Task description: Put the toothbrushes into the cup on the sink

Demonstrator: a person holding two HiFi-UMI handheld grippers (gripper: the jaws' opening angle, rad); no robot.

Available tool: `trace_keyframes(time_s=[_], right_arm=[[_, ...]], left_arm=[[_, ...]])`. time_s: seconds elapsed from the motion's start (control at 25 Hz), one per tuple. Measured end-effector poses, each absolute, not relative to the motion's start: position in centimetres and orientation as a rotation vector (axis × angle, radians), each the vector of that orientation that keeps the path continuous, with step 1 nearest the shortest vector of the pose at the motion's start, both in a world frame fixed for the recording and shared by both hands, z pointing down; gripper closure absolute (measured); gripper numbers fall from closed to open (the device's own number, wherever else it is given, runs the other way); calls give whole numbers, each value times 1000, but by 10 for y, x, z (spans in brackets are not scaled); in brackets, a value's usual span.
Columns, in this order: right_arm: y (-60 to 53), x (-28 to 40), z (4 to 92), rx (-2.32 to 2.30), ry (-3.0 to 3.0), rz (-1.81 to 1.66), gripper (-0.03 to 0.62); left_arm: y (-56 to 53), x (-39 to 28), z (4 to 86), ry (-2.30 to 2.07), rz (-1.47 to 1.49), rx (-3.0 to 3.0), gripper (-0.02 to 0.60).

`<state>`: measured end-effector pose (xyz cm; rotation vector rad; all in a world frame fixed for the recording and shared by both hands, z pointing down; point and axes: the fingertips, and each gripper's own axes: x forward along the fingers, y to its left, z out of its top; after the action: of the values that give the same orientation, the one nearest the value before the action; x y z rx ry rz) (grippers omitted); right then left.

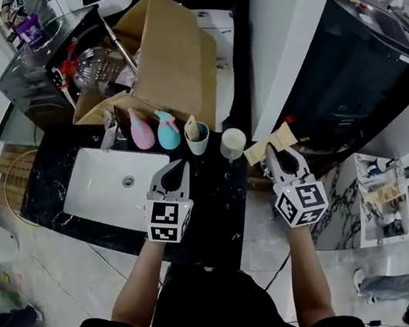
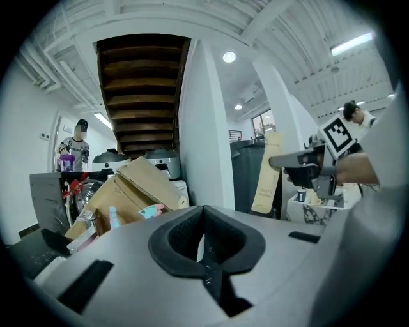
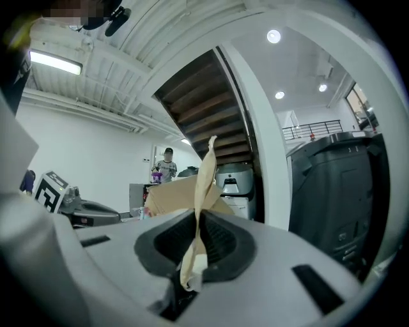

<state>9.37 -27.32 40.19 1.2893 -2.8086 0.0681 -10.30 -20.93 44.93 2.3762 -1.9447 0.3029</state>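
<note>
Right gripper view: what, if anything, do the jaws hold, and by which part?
The right gripper is shut on a tan paper toothbrush packet, pinched flat roughly around its middle; both ends stick out.

Open cardboard box (image 1: 170, 55), flaps raised, at the rear of the black marbled worktop (image 1: 222, 195). Pink bottle (image 1: 141, 131) and teal bottle (image 1: 168, 130) stand upright side by side, just in front of the box. Clear glass vessel (image 1: 93, 67) at the box's left. Large dark appliance (image 1: 365, 72) at right, beyond a white column (image 1: 287, 34). Underside of a wooden staircase (image 2: 144, 83) overhead. A person (image 2: 75, 148) stands in the background.
</note>
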Motion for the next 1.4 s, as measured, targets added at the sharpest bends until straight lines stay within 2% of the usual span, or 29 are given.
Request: trace_keyframes(time_s=[0.56, 0.96, 1.4], right_arm=[[-318, 82, 380, 1202, -2922, 31, 569], [-346, 57, 415, 1181, -2861, 80, 569], [-370, 49, 454, 1210, -2790, 158, 569]], left_arm=[[-207, -100, 419, -2056, 244, 2286, 580], [-244, -80, 448, -1922, 288, 2390, 580], [-266, -97, 476, -1894, 301, 2347, 580]])
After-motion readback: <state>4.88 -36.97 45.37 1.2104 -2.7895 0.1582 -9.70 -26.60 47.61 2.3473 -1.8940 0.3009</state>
